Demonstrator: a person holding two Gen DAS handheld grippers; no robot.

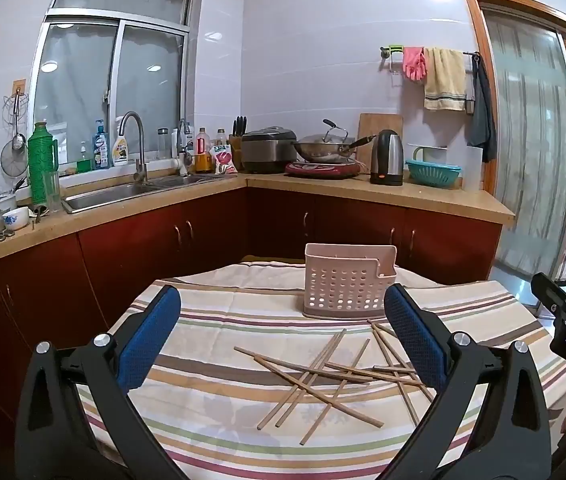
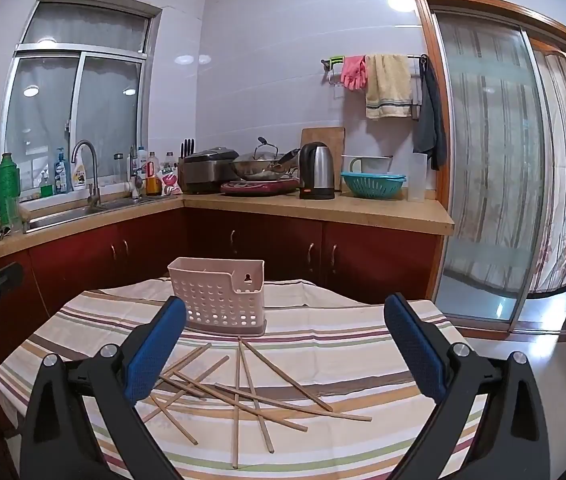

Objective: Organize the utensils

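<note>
Both grippers — left (image 1: pixel 283 316), right (image 2: pixel 285 326) — gape wide; wooden chopsticks (image 1: pixel 335 376) scattered before perforated basket (image 1: pixel 347 284).

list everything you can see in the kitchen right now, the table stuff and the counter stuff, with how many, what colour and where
chopsticks: about ten, light wood, scattered crisscross on the tablecloth
utensil holder: one, pink perforated, upright behind the chopsticks
tablecloth: one, striped, covering the table
kettle: one, steel and black, counter
wok: one, metal, on the cooktop
colander: one, teal, counter right of the kettle
thermos: one, green, left of the sink
towel: one, cream, wall rail
left tongs: blue pads, open, above the table
right tongs: blue pads, open, above the table
</note>
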